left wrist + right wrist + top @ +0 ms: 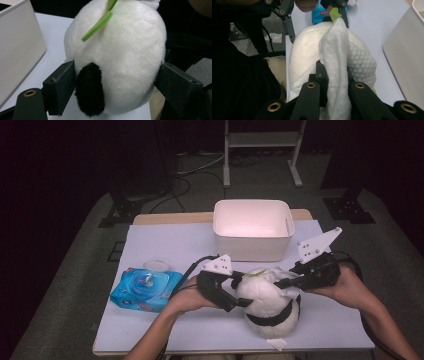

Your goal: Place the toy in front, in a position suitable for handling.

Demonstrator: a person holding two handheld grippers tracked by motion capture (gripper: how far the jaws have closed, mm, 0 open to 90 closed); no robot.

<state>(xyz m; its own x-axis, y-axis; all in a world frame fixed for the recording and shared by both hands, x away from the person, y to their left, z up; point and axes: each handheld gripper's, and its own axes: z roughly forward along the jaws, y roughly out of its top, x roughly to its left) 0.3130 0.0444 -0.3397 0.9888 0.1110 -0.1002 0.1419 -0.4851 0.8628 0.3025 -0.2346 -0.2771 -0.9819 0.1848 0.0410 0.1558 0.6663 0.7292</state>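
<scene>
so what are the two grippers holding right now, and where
The right gripper pinches a white textured wipe at its lower folded edge. The left gripper brackets the white plush panda toy's sides; contact unclear.

My left gripper (239,290) reaches in from the left, jaws spread wide; my right gripper (282,281) comes from the right, jaws clamped nearly shut, both forearms resting low.

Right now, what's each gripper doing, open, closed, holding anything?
Left gripper: jaws wide around the plush panda.
Right gripper: shut on a white wipe.
</scene>
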